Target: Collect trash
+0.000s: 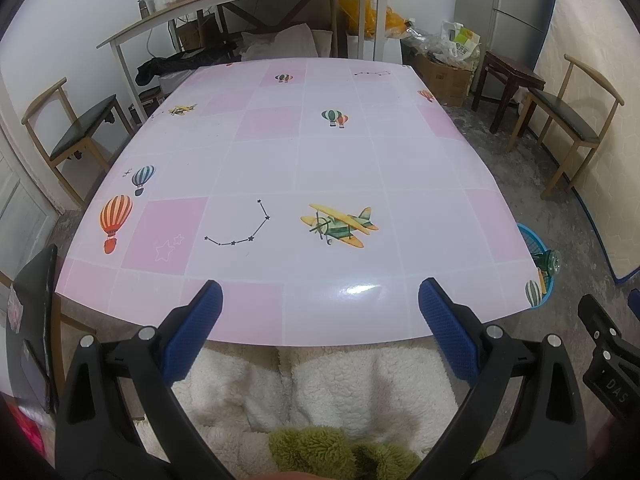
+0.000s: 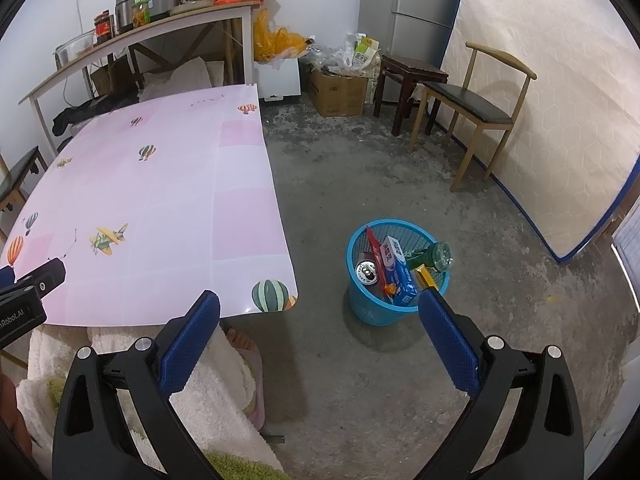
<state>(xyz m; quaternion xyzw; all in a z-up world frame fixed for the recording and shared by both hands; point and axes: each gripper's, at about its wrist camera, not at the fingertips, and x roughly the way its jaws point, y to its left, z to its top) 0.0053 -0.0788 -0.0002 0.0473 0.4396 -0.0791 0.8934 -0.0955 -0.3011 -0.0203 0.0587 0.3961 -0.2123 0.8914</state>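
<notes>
A blue mesh trash basket (image 2: 362,305) stands on the concrete floor right of the table. It holds a green plastic bottle (image 2: 434,257), a blue and white toothpaste box (image 2: 400,270), a drink can (image 2: 367,272) and a red wrapper (image 2: 376,254). The basket's edge also shows in the left wrist view (image 1: 536,242). My left gripper (image 1: 320,300) is open and empty over the near edge of the pink table (image 1: 320,160). My right gripper (image 2: 319,308) is open and empty above the floor, just left of the basket. The table (image 2: 160,200) shows only printed balloons and planes.
Wooden chairs stand at the left (image 1: 76,132) and right (image 2: 476,112). A dark stool (image 2: 408,76), a cardboard box (image 2: 340,92) and a shelf table (image 2: 140,40) line the back wall. A mattress (image 2: 560,120) leans at the right. A fluffy white cloth (image 1: 340,392) lies below me.
</notes>
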